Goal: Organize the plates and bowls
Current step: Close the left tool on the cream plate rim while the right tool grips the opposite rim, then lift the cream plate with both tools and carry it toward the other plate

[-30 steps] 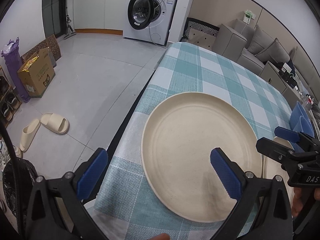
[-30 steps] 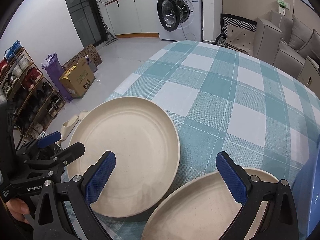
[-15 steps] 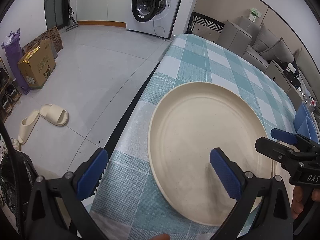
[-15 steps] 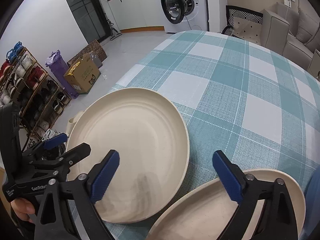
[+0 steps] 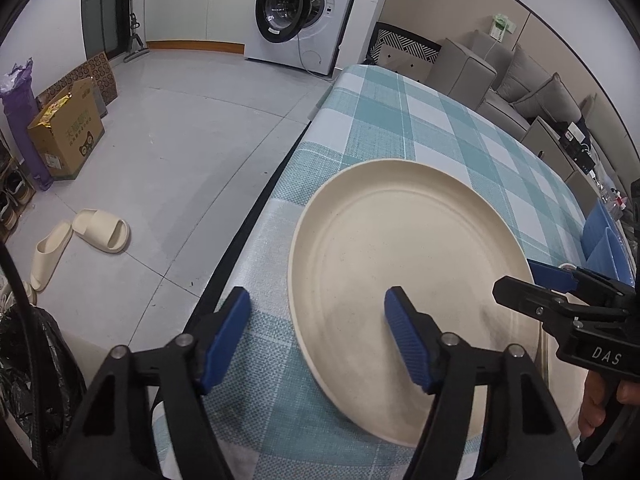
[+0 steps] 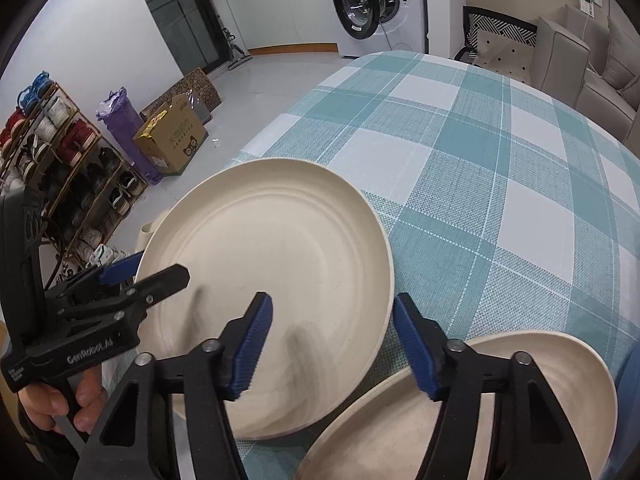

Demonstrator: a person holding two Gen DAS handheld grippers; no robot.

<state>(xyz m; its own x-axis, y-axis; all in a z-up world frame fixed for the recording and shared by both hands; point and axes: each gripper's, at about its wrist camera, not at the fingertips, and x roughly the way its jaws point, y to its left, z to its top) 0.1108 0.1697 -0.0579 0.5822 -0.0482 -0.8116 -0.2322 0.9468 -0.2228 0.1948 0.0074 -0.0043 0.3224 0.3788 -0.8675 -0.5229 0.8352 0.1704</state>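
Nearest to the cameras are the two grippers. The left gripper [image 5: 318,340] straddles the left rim of the big plate [image 5: 404,264]: one blue pad hangs over the cloth [image 5: 384,128] outside the rim, the other over the plate's floor. The right gripper [image 6: 334,344] straddles the opposite rim of the same plate, with one pad above the plate and one over the cloth between the two plates. Both pairs of jaws are closing at this moment with the rim between them, but the pads do not press on it yet, so nothing is held. I judge that the two hands take the plate from both sides because it is wide and flat, and a grip on one edge alone may let it tip.

The pads are ribbed blue plastic on black frames, which should help on a smooth rim. The plate is round, shallow and cream-coloured, matte with fine specks and faint rings on its floor; it looks light, perhaps a fibre or plastic material. It lies near the table's corner, close to the edge.

The second plate [image 6: 500,396] of the same kind lies just beside it, under the right gripper. I cannot tell whether the two touch. Probably one goes on the other to make a stack.

Further away, the cloth is a woven teal and white check and lies flat. Beyond the table stand a washer [image 5: 300,12] and a grey sofa [image 5: 520,80].
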